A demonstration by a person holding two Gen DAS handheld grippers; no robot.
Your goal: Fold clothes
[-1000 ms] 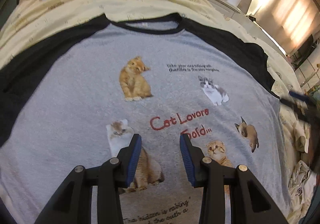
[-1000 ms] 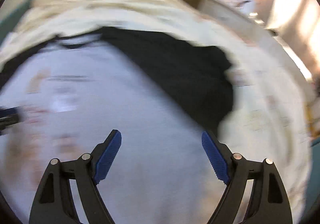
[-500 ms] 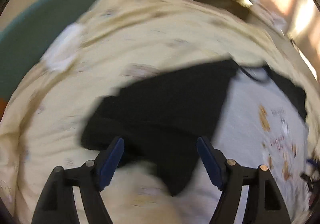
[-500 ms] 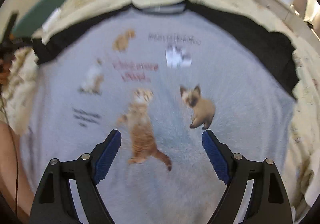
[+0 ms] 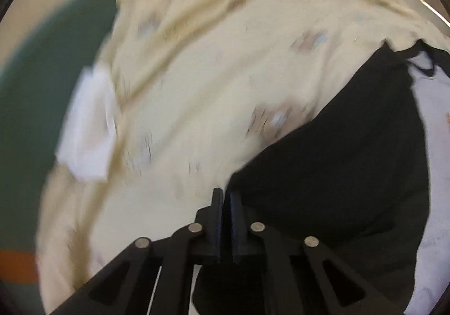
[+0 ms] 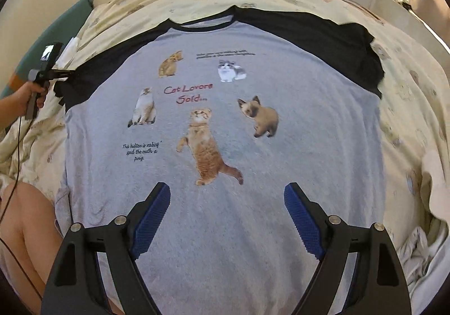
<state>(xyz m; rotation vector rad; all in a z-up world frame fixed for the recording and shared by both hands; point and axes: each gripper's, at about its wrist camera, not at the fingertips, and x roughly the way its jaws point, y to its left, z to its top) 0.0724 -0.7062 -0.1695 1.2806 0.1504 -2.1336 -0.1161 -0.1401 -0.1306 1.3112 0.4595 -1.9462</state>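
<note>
We see the right gripper (image 6: 226, 212) as a black plastic frame with triangular cut-outs, four round silver rivets at its linkage joints, and two fingers faced with ribbed blue pads (image 6: 153, 219). The left gripper (image 5: 224, 199) has the same black frame and silver rivets (its pads look dark here, the view being blurred). In the right wrist view, the bare-skinned left hand (image 6: 29, 92) wraps a grey handle topped by a black block, with a thin black cable (image 6: 17, 152) hanging from it. A bare leg (image 6: 26, 233) shows below.

The t-shirt (image 6: 225, 123) is spread flat on the bedspread (image 6: 407, 95), ahead of the right jaws. One sleeve (image 5: 337, 174) is pinched between the left jaws.
</note>
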